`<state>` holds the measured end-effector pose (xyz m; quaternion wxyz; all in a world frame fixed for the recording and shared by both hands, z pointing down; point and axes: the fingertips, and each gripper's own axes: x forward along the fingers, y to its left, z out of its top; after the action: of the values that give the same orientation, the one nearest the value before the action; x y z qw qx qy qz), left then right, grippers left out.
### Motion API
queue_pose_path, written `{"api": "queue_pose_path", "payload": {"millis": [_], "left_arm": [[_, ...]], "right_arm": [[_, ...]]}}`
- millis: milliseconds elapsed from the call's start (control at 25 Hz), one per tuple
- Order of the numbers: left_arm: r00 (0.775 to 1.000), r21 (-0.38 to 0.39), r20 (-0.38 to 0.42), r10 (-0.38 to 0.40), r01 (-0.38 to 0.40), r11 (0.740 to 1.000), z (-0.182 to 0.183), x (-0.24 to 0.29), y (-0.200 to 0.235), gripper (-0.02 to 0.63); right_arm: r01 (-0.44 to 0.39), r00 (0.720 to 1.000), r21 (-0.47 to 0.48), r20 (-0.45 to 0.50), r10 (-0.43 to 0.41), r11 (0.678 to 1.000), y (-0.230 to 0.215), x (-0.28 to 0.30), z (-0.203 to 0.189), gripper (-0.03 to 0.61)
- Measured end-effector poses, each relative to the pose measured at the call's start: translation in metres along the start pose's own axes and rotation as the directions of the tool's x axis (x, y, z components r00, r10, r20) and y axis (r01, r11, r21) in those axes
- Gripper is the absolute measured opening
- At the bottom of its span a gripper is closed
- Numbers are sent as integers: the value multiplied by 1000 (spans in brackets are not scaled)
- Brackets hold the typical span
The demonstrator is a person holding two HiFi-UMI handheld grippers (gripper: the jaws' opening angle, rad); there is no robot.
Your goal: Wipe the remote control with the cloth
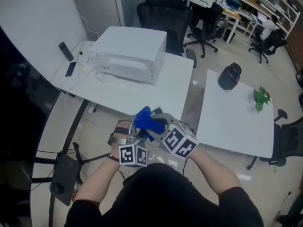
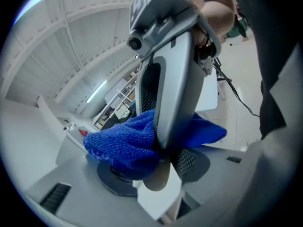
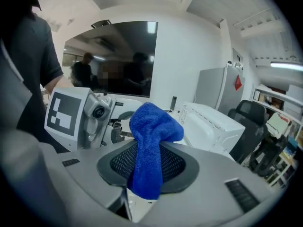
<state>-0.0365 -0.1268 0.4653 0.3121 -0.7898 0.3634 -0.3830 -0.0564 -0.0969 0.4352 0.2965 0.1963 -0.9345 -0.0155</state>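
The remote control (image 2: pixel 158 195) seems to be the pale flat piece held between the fingers (image 2: pixel 191 161) of the left gripper (image 2: pixel 158 171). Only its near end shows, because the rest lies under the cloth (image 2: pixel 123 143). Those fingers stand partly apart, closed on that piece. The right gripper (image 3: pixel 147 181) pinches the cloth in a narrow grip. A thick fold bulges above its fingers (image 3: pixel 180 162) and a short tail hangs below them. In the head view both tools are held close together with the cloth between them, and the white table (image 1: pixel 156 93) lies well beyond the cloth and lower down.

To wipe well, I judge that the left grip should stay firm so the remote control does not pivot. The bulging fold, not the hard fingertips, should press on its face, with strokes running along its length and away from the left fingers. The strip under those fingers will need a fresh hold. The cloth could snag there or slip from its narrow pinch.
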Motion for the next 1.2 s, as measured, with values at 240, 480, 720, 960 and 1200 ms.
{"api": "queue_pose_path", "payload": {"millis": [240, 480, 720, 960, 1200], "left_arm": [[999, 29, 51, -2, 1, 1000, 0, -22, 2, 202], [999, -15, 51, -12, 13, 1000, -6, -31, 2, 202], [998, -51, 51, -23, 26, 998, -6, -28, 2, 202], [996, -21, 86, -14, 16, 1000, 4, -33, 3, 202], [995, -16, 97, -9, 10, 1000, 6, -38, 3, 202]], "right_arm": [[102, 994, 25, -30, -101, 995, -12, -9, 0, 127], [245, 969, 75, -56, -241, 967, -44, -31, -17, 123], [127, 992, -42, 21, -126, 991, 6, -20, 21, 124], [67, 997, -95, -41, -71, 993, 17, -10, 14, 124], [162, 985, -19, -58, -163, 987, -20, -30, -7, 123]]}}
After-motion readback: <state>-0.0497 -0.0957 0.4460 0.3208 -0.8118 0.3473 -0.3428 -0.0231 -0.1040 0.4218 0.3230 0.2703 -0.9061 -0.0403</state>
